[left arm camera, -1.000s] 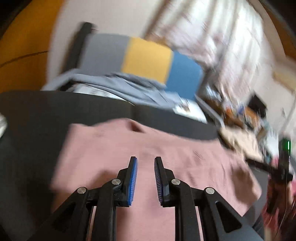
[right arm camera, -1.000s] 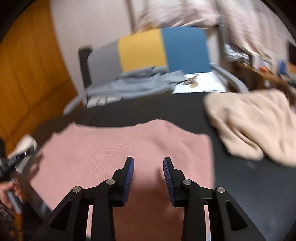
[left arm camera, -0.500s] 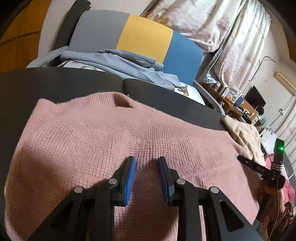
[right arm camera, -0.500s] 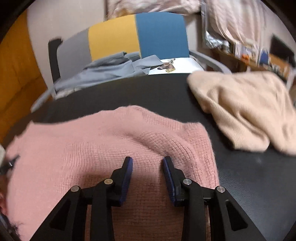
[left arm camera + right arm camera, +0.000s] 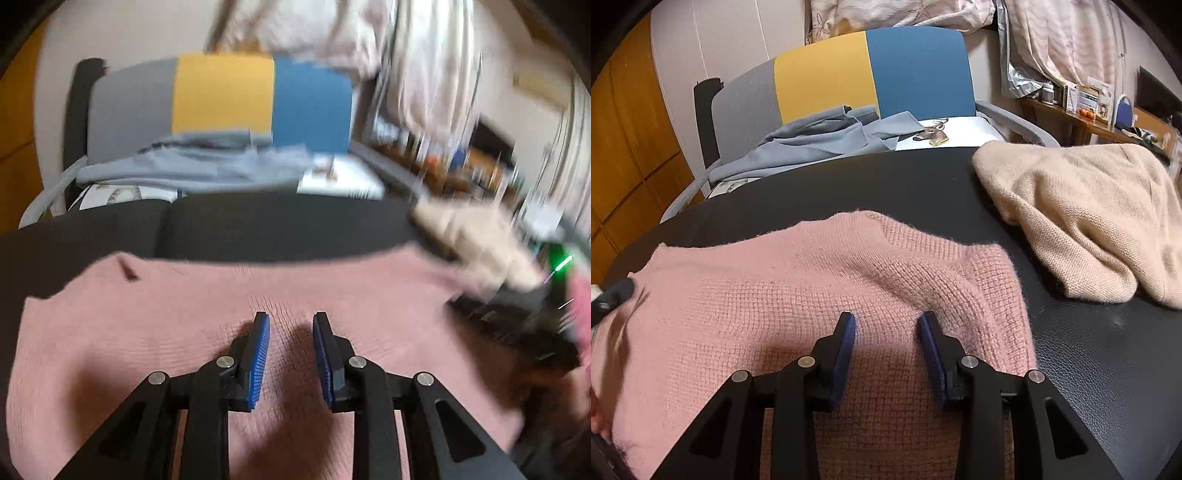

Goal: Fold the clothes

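Since half a second ago we note the left wrist view has slid sideways and gone blurred, while the right wrist view has barely shifted apart from its jaws parting a little more.

Left to right: on the far left of the right wrist view, an orange wooden wall [image 5: 624, 147]. Next, beyond the table, a chair [image 5: 871, 70] with grey, yellow and blue back panels, a grey garment [image 5: 827, 142] draped over its seat. The pink sweater [image 5: 798, 295] lies spread on the near side of the black table [image 5: 1108, 369], its far edge rumpled into a ridge. The beige sweater [image 5: 1082, 218] sits crumpled on the far right of the table, just beside the pink one but apart from it.

Left gripper [image 5: 290, 325]: fingers a narrow gap apart over the middle of the pink sweater [image 5: 184, 332], no fabric caught between them. Right gripper [image 5: 886, 325]: jaws opening, set wider apart near the sweater's right edge, nothing between them that we can see.

View differences: only the right wrist view gives the knit texture and a deer print [image 5: 932, 133] on the chair seat. Only the left wrist view shows the other gripper's body [image 5: 517, 325], a smear with a green light, at its right edge.
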